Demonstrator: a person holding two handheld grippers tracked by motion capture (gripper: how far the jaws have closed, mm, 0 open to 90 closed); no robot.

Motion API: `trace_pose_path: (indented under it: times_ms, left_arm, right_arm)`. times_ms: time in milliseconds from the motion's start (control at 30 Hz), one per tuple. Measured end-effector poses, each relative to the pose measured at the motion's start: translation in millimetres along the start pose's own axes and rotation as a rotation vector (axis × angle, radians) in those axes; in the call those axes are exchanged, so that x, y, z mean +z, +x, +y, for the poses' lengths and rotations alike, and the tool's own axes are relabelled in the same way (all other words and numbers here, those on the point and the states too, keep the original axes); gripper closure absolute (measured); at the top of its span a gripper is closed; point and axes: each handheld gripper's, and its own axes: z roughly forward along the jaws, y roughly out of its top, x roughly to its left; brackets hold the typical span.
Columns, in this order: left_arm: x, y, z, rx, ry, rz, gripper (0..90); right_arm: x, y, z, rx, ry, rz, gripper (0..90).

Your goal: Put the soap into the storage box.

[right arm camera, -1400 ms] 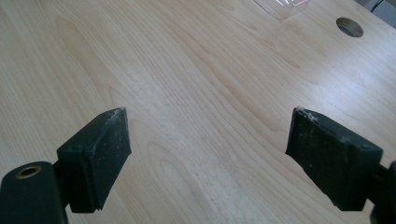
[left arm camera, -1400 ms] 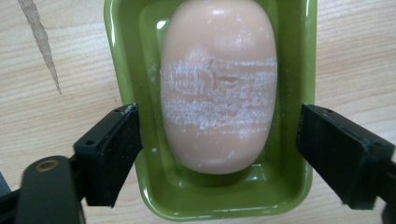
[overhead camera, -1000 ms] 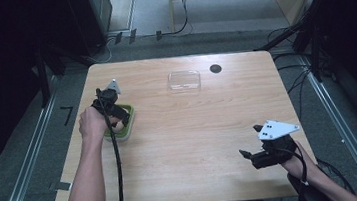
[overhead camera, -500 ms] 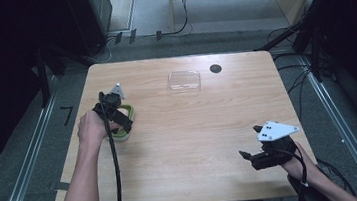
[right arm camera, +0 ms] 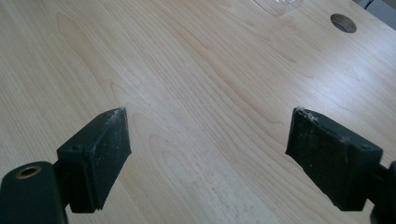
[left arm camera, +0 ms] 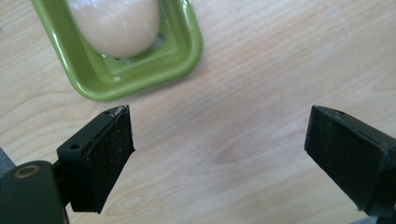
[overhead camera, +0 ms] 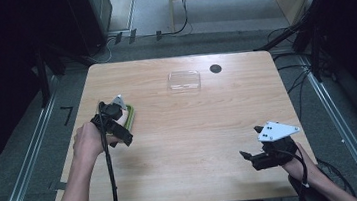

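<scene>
Two grippers, left [left arm camera: 219,154] and right [right arm camera: 208,158], both spread wide, empty. One green dish [left arm camera: 140,70] holding one pale, possibly soap, bar [left arm camera: 116,23]. One clear lid [overhead camera: 184,81].

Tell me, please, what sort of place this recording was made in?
Probably a lab or recording bay: a bare wooden table with a cable hole, floor rails beside it, and loose cables behind.

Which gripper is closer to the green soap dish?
Left. The left gripper hangs right beside the green plastic soap dish; the right gripper sits far across the table.
</scene>
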Motion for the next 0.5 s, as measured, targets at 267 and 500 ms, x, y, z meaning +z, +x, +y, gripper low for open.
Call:
trace_pose_path:
  times_ms: [267,500]
  left_arm:
    - [5.5,-16.2,-24.6,0.027,0.004,-0.011,8.4]
    - [15.2,-28.1,-46.6,0.037,0.016,-0.019,8.1]
  right_arm:
    - [0.0,-0.1,-0.1,-0.002,-0.002,0.002,13.5]
    - [0.1,0.2,-0.1,-0.001,0.001,0.001,13.5]
